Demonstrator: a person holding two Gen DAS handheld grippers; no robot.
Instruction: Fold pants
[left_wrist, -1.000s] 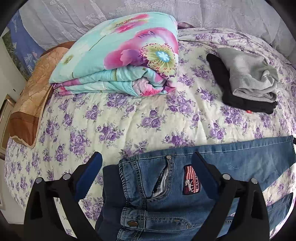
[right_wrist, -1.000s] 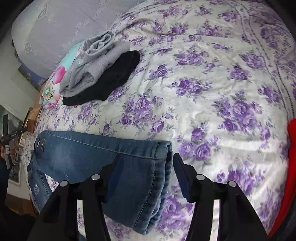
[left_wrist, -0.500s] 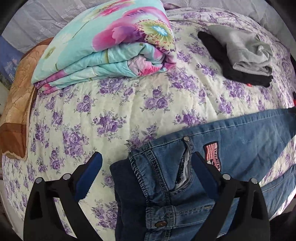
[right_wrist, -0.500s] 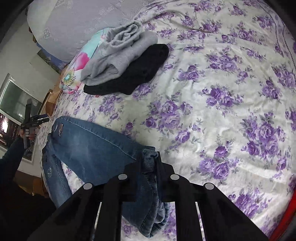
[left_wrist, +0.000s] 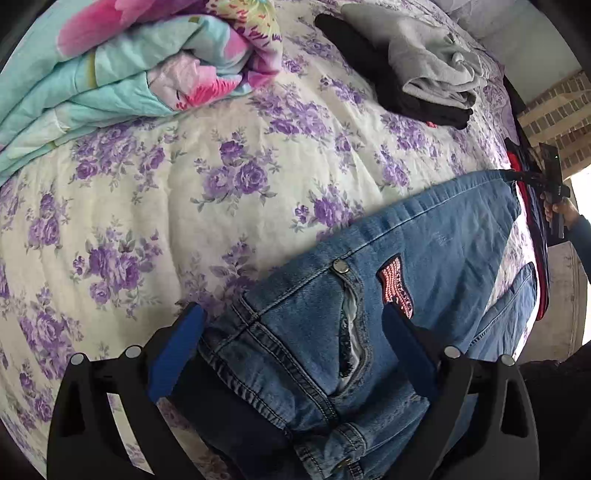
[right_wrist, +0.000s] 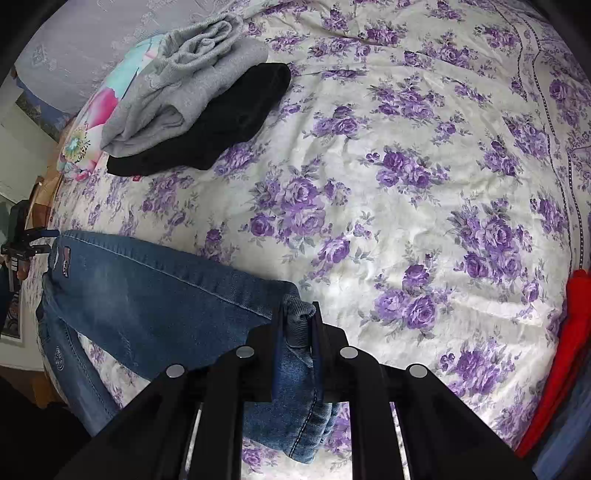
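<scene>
Floral bed (right_wrist: 424, 155), one jeans (right_wrist: 147, 295), two folded garments (right_wrist: 192, 110)

Bright even daylight, soft shadows, sharp centres, strong fisheye bending, dark vignette at the corners

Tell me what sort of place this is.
Most likely a bedroom at home. The jeans lie across a bed with a purple-flowered cover, a folded floral quilt sits at one end, and a pile of folded grey and black clothes rests nearby.
</scene>
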